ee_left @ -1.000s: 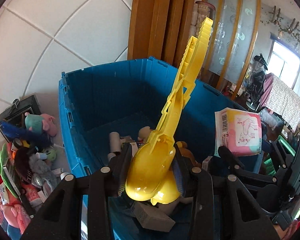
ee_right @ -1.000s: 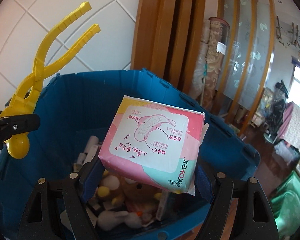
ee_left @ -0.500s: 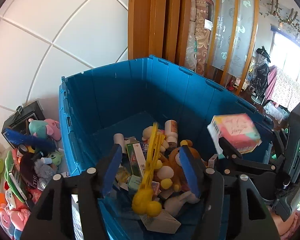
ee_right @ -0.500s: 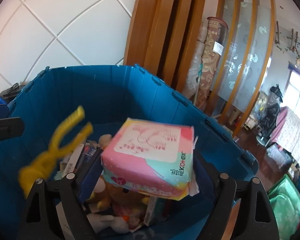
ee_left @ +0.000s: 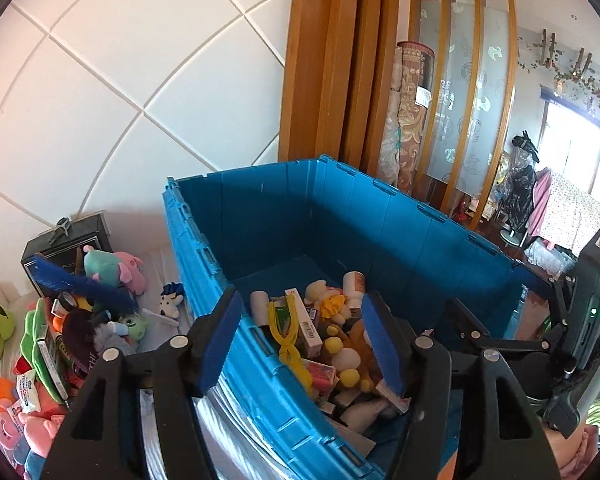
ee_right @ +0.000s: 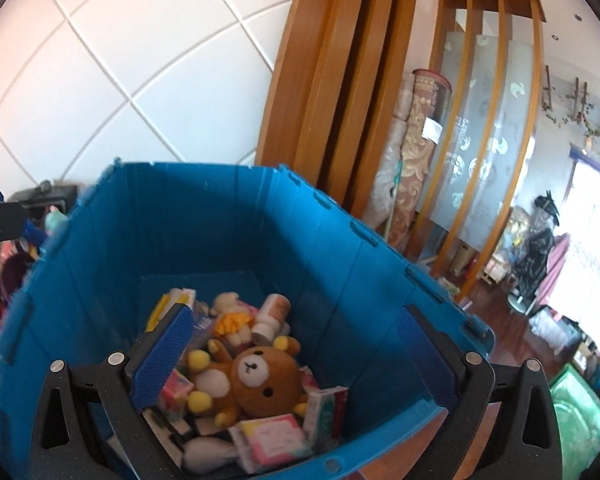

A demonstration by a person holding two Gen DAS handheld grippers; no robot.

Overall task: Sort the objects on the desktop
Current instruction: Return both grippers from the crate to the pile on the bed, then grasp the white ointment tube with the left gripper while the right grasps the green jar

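A big blue crate (ee_left: 340, 216) (ee_right: 204, 216) holds several toys and boxes. The yellow plastic tongs (ee_left: 286, 340) lie inside it on the heap. The pink pad packet (ee_right: 270, 438) lies at the crate's near side, beside a brown plush bear (ee_right: 260, 376). My left gripper (ee_left: 300, 344) is open and empty above the crate's near left wall. My right gripper (ee_right: 296, 356) is open and empty above the crate's near edge.
A pile of plush toys (ee_left: 100, 308) and packets lies left of the crate, with a black box (ee_left: 70, 240) behind it. A white tiled wall (ee_left: 120, 80) and wooden door frame (ee_left: 328, 60) stand behind. The right gripper's body (ee_left: 580, 332) shows at the right.
Both grippers opened. The yellow tongs dropped from the left gripper into the crate. The pink packet dropped from the right gripper into the crate.
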